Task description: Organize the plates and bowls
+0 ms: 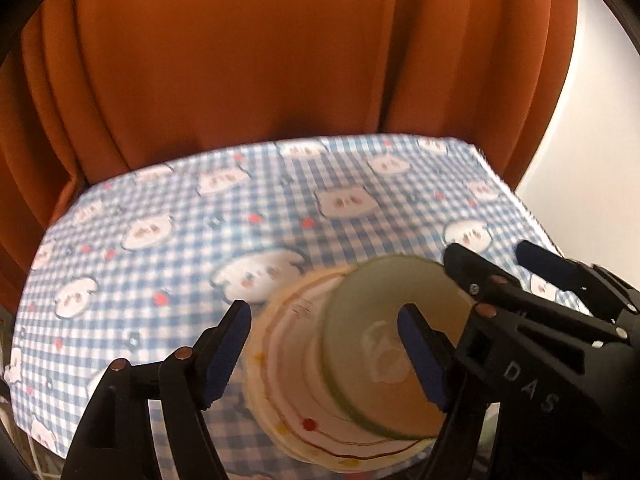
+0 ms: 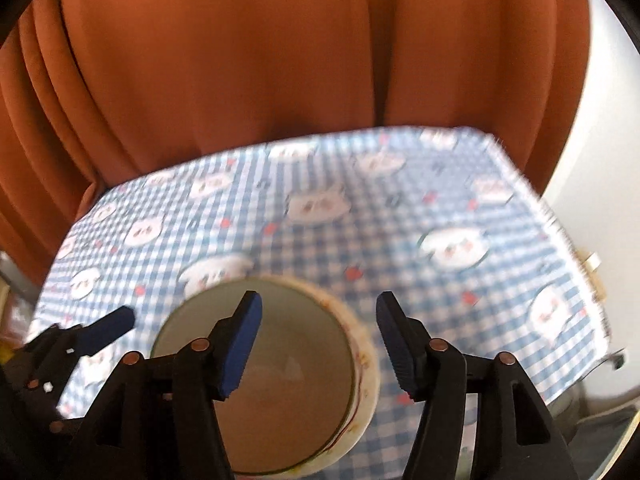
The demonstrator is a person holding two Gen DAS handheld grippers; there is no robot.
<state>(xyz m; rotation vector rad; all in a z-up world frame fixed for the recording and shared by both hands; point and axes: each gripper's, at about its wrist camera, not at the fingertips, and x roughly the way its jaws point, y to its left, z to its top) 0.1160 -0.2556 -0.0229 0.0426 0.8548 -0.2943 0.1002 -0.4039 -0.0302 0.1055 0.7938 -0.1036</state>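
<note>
Nearest the left wrist camera, the left gripper stands with its two black fingers apart, their blue pads pressing on nothing. Between and just beyond them sits the stack of dishes: a green-rimmed bowl with a pale inside rests in a cream plate ringed with red lines and small coloured dots. The plate looks to be the top of more than one, but blur hides the count. The gripper's right pad overlaps the bowl's inside in this view; whether it touches cannot be told.

To the right of the stack in the same view, the right gripper reaches in from the side, its fingers also spread, with one tip just beside the bowl's far rim.

From the right wrist camera, the right gripper's fingers stand wide apart and empty; the left one overlaps the bowl, while the right one hangs over bare cloth beside the plate. The left gripper comes in at the lower left, near the bowl's rim.

The stack stands on the near part of the worktop, which is covered by a blue-and-white checked cloth printed with white cartoon animal faces and small red marks.

Beyond the worktop's far edge hangs an orange curtain in deep folds, and a pale wall shows to its right.
</note>
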